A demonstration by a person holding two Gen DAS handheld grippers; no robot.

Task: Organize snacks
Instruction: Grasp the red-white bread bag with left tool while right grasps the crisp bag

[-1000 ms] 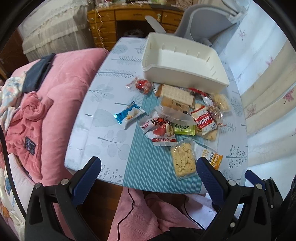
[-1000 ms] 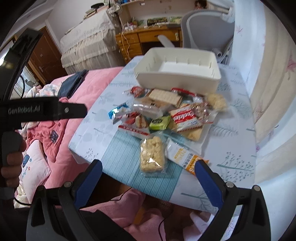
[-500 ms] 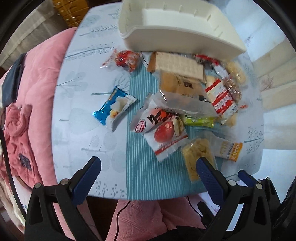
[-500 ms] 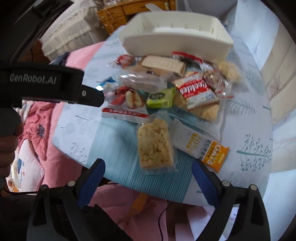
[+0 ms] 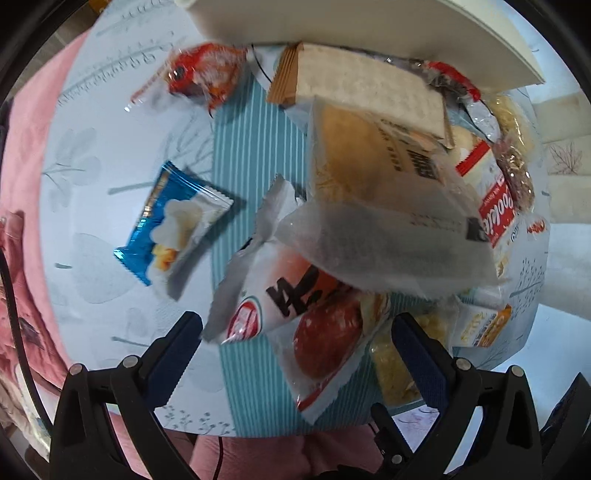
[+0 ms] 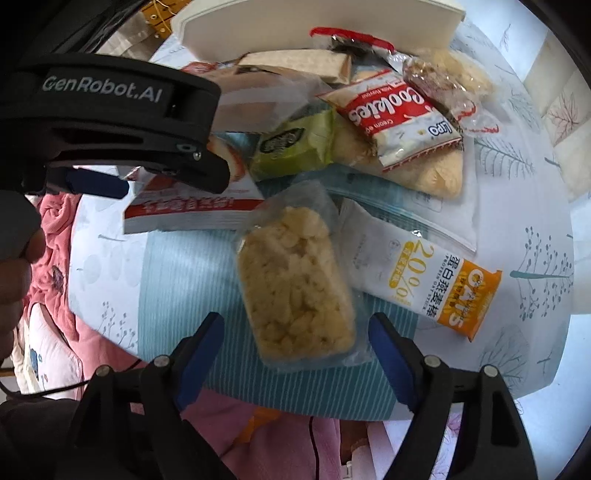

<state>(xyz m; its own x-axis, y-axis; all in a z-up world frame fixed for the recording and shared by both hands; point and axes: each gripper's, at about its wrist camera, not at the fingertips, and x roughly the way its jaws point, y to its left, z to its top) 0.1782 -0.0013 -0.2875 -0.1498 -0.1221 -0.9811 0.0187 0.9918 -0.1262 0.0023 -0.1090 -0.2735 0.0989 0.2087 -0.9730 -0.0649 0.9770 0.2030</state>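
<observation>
A pile of wrapped snacks lies on the table in front of a white bin [image 5: 369, 33], which also shows in the right wrist view [image 6: 295, 22]. My left gripper [image 5: 295, 343] is open, its fingers either side of a white-and-red packet [image 5: 295, 314]. A blue packet [image 5: 173, 229] lies to its left. My right gripper [image 6: 295, 350] is open, just above the near end of a clear pack of puffed rice cake [image 6: 295, 284]. An orange-and-white oat bar [image 6: 424, 280] lies to its right. The left gripper's body [image 6: 110, 122] covers snacks at left.
A red packet [image 5: 207, 74], a wafer block [image 5: 358, 85] and a clear-wrapped bread [image 5: 380, 177] lie near the bin. A red cookies packet [image 6: 399, 118] and a green packet [image 6: 291, 147] sit mid-pile. Pink bedding [image 5: 22, 184] borders the table's left edge.
Both grippers have come down and forward toward the snack pile; the snacks look much larger. Both stay open. No snack has moved.
</observation>
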